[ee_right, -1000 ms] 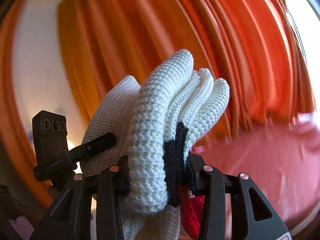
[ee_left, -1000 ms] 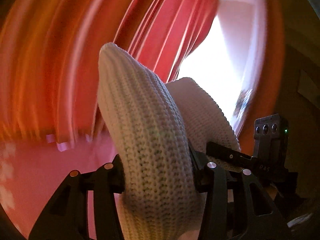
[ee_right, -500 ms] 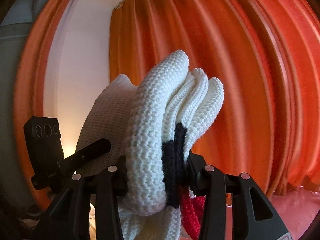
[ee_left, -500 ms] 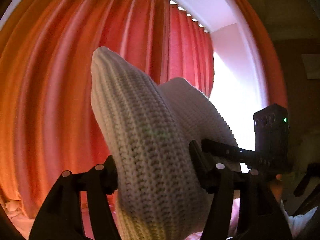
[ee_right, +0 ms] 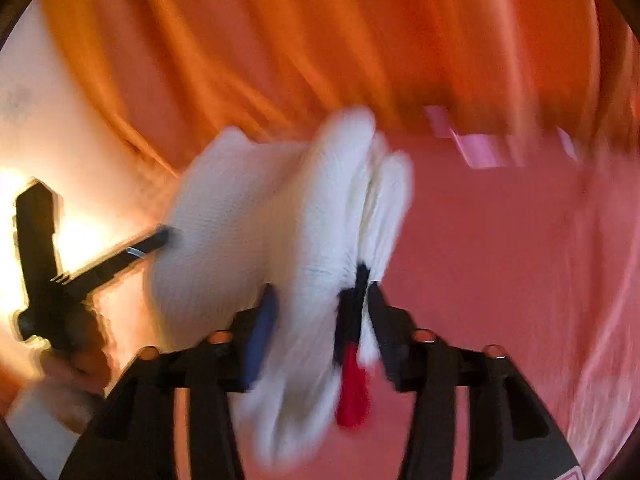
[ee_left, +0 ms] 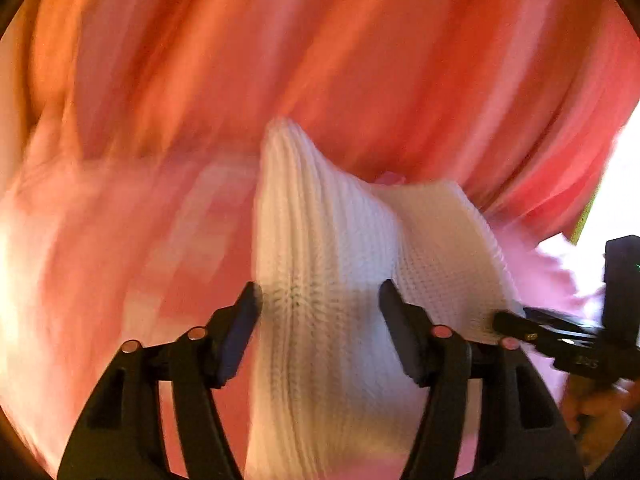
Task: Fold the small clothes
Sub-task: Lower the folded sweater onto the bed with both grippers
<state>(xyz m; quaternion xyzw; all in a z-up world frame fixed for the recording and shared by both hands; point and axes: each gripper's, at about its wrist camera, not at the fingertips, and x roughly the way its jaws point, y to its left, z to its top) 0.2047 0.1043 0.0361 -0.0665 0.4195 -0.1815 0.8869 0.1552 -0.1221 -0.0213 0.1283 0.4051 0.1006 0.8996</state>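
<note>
A white knit garment with a dark blue and red patch is held up between both grippers, off the pink surface. My left gripper is shut on one bunched edge of it. My right gripper is shut on the other bunched edge, with several folds sticking up past the fingers. The right gripper shows at the right edge of the left wrist view, and the left gripper at the left of the right wrist view. Both views are blurred by motion.
Orange-red curtains hang behind. A pink bedsheet-like surface lies below and ahead. A pale pink item lies at its far edge. A bright window is at the right.
Both grippers have tipped downward with the garment: half a second ago they faced the curtains and ceiling, now the pink surface fills the lower views. Both grips are unchanged.
</note>
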